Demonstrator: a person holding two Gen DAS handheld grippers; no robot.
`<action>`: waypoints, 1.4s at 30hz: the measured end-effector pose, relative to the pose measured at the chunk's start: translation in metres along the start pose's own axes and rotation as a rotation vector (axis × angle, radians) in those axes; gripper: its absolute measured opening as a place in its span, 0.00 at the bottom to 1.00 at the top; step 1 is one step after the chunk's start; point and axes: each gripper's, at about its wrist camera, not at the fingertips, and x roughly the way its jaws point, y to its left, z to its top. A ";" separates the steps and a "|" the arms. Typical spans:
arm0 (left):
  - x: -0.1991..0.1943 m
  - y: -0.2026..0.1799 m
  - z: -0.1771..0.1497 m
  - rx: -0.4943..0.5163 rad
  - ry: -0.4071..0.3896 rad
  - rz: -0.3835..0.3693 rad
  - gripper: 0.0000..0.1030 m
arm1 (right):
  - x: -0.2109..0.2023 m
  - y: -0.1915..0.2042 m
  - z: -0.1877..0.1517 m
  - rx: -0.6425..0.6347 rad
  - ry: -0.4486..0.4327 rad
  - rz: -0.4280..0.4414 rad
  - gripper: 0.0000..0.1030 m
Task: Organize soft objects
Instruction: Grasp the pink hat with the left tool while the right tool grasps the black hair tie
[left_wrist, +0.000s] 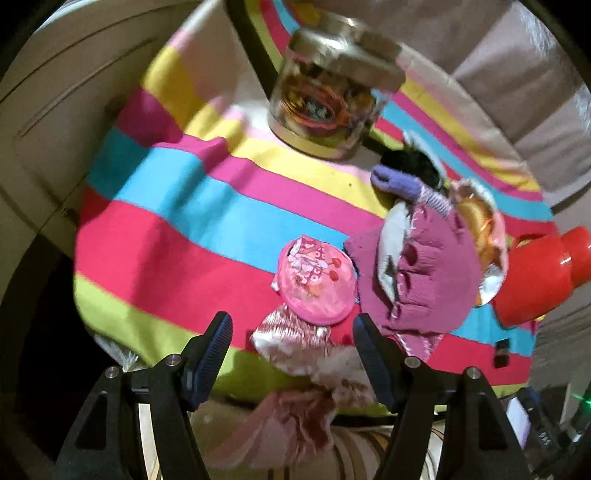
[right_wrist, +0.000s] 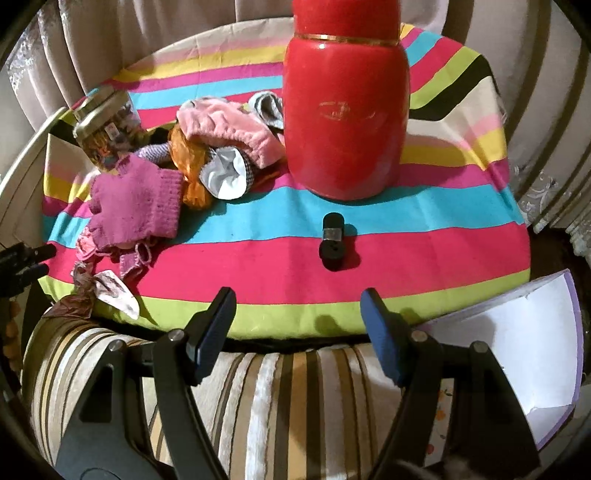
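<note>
Grippers agape — glove untouched

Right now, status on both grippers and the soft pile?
Left gripper open, over shiny pink-white cloth. Right gripper open, empty. Magenta knit glove untouched in pile. Tall red vase and small black cylinder nearby.

Soft garments heaped on striped cloth.

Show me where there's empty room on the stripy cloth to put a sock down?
Bare stripes lie left of the pink pouch, below the glass jar, and around the small black cylinder. It's crowded where the magenta glove sits in the soft pile.
</note>
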 end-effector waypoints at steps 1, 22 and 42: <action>0.008 -0.004 0.003 0.017 0.016 0.013 0.66 | 0.004 -0.003 0.002 0.008 0.005 -0.006 0.71; 0.070 -0.044 0.025 0.230 0.027 0.096 0.65 | 0.067 -0.029 0.029 0.068 0.092 -0.077 0.73; 0.033 -0.015 0.006 0.118 -0.094 -0.006 0.30 | 0.099 -0.005 0.041 -0.016 0.081 -0.089 0.25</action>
